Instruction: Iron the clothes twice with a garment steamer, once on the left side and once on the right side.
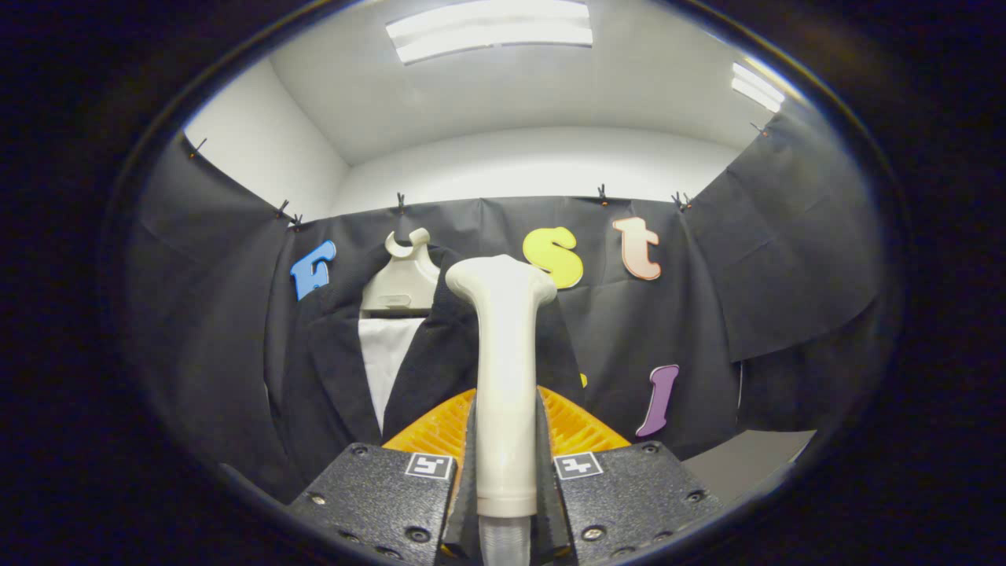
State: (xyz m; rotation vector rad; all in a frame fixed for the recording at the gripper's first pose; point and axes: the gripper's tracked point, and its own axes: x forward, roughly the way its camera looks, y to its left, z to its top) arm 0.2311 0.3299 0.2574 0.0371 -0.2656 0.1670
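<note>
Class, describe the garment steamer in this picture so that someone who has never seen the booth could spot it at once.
Start at the dark jacket hanging on a pale hanger against the black cloth wall. Just in front of it, to one side, stands the garment steamer, clamped upright between the gripper fingers. It is the one smooth cream wand with a bent, rounded head.

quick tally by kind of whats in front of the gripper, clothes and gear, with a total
garment steamer, clamped between the gripper fingers: 1
dark jacket hanging beyond it: 1
white shirt inside the jacket: 1
hanger holding them: 1
orange ribbed part behind the fingers: 1
total: 5
</note>
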